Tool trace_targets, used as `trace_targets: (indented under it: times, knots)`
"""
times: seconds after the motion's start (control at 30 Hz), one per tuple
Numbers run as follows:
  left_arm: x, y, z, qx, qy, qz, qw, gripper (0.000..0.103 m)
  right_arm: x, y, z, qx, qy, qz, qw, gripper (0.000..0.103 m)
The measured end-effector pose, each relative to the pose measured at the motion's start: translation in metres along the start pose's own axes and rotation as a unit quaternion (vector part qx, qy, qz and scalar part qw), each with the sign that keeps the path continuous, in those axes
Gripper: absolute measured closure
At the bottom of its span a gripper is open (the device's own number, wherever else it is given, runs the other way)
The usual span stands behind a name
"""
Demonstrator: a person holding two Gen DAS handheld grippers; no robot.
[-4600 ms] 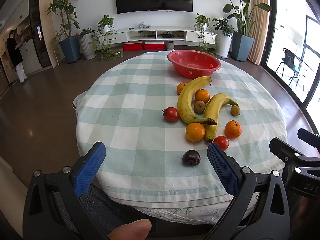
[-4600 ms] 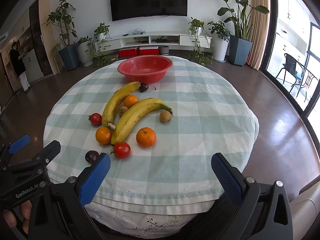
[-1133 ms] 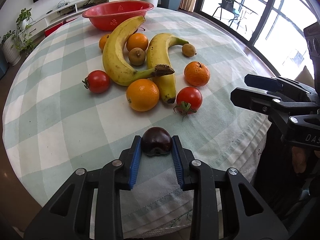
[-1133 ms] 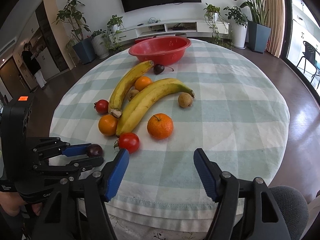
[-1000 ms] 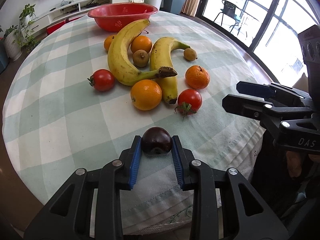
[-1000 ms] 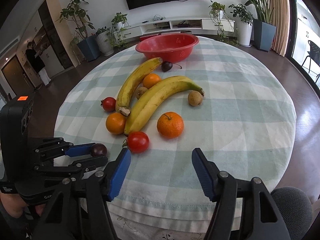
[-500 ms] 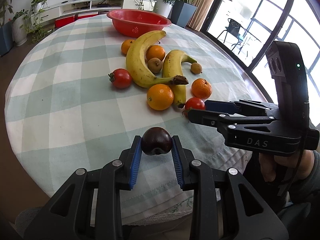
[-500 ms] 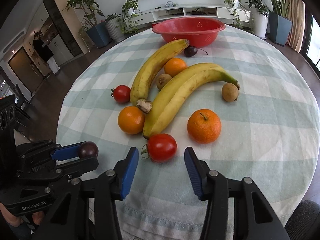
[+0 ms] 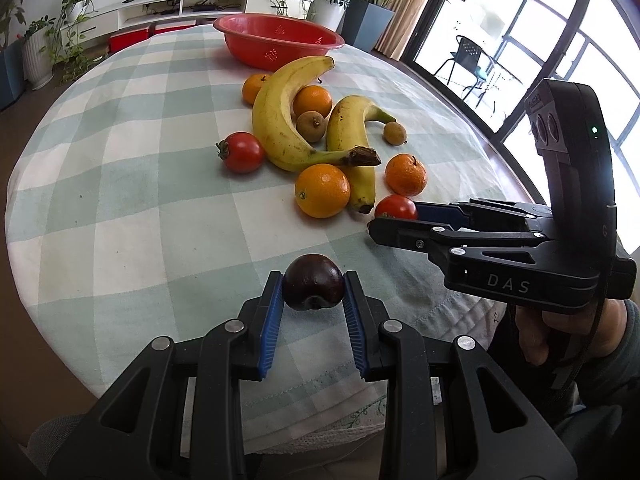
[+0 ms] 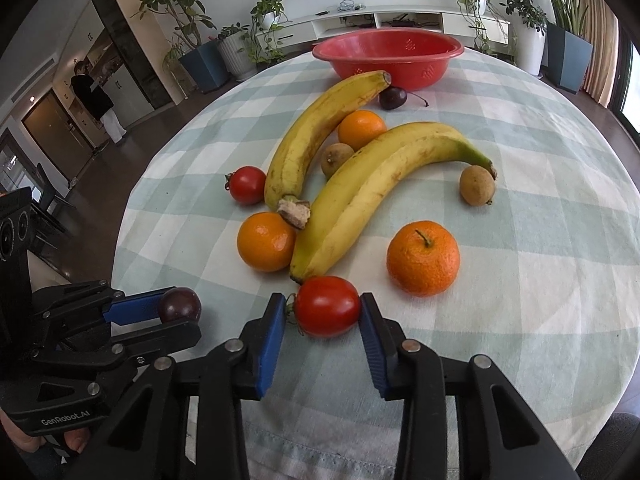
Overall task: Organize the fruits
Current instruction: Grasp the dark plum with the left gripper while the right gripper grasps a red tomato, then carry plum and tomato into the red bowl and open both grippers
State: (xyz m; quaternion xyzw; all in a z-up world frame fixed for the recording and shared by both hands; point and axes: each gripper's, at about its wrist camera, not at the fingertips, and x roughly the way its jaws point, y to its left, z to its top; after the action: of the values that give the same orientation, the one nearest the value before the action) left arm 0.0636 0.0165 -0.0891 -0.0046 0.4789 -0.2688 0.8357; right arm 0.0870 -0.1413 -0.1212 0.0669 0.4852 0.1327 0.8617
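My left gripper (image 9: 314, 280) is shut on a dark purple plum (image 9: 314, 282) and holds it above the near table edge; it also shows in the right wrist view (image 10: 176, 314). My right gripper (image 10: 323, 312) has closed around a red tomato (image 10: 327, 311) on the cloth, both blue pads touching it; the tomato also shows in the left wrist view (image 9: 396, 207). Two bananas (image 10: 376, 196), oranges (image 10: 423, 257), another tomato (image 10: 247, 184), brown longans (image 10: 476, 185) and a second plum (image 10: 393, 97) lie ahead. A red bowl (image 10: 388, 56) stands at the far edge.
The round table has a green-checked cloth (image 10: 540, 240). Plants and a TV shelf stand behind it. A person stands far left by a doorway (image 10: 96, 100). Windows and a chair are at the right (image 9: 472, 60).
My left gripper has lifted the plum off the cloth. My right gripper has moved forward to the near tomato and narrowed its fingers onto it.
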Motion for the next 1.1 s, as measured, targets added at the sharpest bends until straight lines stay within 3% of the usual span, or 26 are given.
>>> trace_targets:
  times: [0.23, 0.47, 0.63, 0.8, 0.97, 1.1]
  knots:
    - [-0.005, 0.001, 0.005, -0.004, -0.007, -0.008, 0.9999, 0.075, -0.030, -0.006, 0.001, 0.015, -0.022, 0.029, 0.999, 0.063]
    - [-0.029, 0.013, 0.046, 0.000, -0.040, -0.014, 0.9991, 0.075, -0.073, -0.036, 0.041, 0.023, -0.081, 0.025, 0.996, 0.063]
    - [-0.038, 0.022, 0.108, 0.029, -0.063, -0.004, 0.9976, 0.075, -0.086, -0.068, 0.097, 0.025, -0.118, 0.010, 0.993, 0.063]
    - [-0.020, 0.029, 0.196, 0.055, -0.071, 0.010, 0.9959, 0.075, -0.074, -0.077, 0.164, -0.004, -0.130, 0.005, 0.992, 0.063]
    - [0.033, 0.034, 0.279, 0.081, -0.051, 0.042, 0.9945, 0.075, -0.024, -0.082, 0.218, -0.022, -0.094, 0.003, 0.995, 0.063]
    - [0.081, 0.042, 0.317, 0.086, -0.025, 0.062, 0.9940, 0.075, 0.020, -0.086, 0.242, -0.044, -0.055, -0.025, 0.997, 0.063]
